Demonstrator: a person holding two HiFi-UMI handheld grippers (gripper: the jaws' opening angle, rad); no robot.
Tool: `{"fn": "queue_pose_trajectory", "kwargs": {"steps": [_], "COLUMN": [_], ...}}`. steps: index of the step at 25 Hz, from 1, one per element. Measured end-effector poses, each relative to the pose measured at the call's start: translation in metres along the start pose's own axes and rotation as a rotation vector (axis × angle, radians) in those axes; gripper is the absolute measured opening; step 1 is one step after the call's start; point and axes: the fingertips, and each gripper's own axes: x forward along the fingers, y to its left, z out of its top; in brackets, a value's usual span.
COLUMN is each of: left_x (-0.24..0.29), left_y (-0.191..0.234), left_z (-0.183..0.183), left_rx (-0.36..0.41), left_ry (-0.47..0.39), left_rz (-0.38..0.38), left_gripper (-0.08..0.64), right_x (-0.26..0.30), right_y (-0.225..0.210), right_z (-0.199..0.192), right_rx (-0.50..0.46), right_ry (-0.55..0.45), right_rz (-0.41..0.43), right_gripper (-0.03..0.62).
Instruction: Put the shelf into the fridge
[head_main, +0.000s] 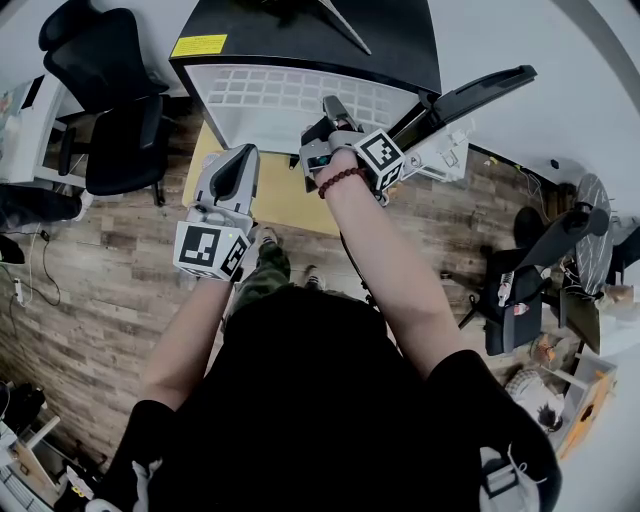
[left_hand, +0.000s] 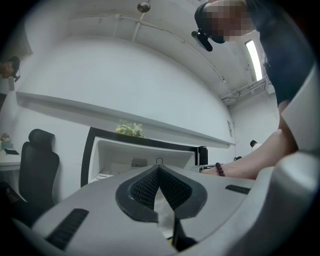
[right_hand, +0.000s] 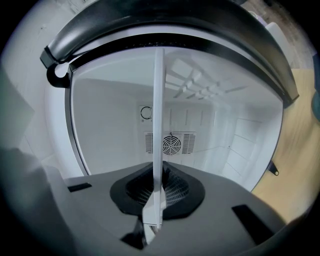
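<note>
Shelf white and gridded, lying flat at the open front of the fridge, depth inside not clear from above. Gripped by its near edge in the right hand-held gripper, jaws pressed together on the thin plate. Seen edge-on in the right gripper view: a pale strip rising straight from the pads, in line with the fridge's white back wall and just left of the round fan. Black door swung open to the right.

Left hand-held gripper with jaws together and nothing between them, pointing toward the fridge just beside the shelf's near left corner; contact there impossible to judge. Dark bead bracelet on the right wrist.

Fridge standing on a yellow board laid over the wood floor. Black chair to the left of the fridge, well apart from both hand-held grippers. Small green plant on top of the fridge in the left gripper view.
</note>
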Motion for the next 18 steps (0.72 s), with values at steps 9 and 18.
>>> {"fn": "queue_pose_trajectory", "kwargs": {"steps": [9,18], "left_x": [-0.006,-0.014], "left_y": [-0.003,-0.008], "left_z": [0.000,0.000], "left_rx": [0.000,-0.004], "left_ry": [-0.003,-0.005], "left_rz": [-0.005,0.000], "left_gripper": [0.018,0.018], "right_x": [-0.011,-0.021], "right_y": [-0.001,-0.001], "right_z": [-0.005,-0.009], "right_rx": [0.001,0.000], "right_ry": [-0.001,-0.006], "right_rz": [-0.005,-0.008], "right_gripper": [0.035,0.035]}}
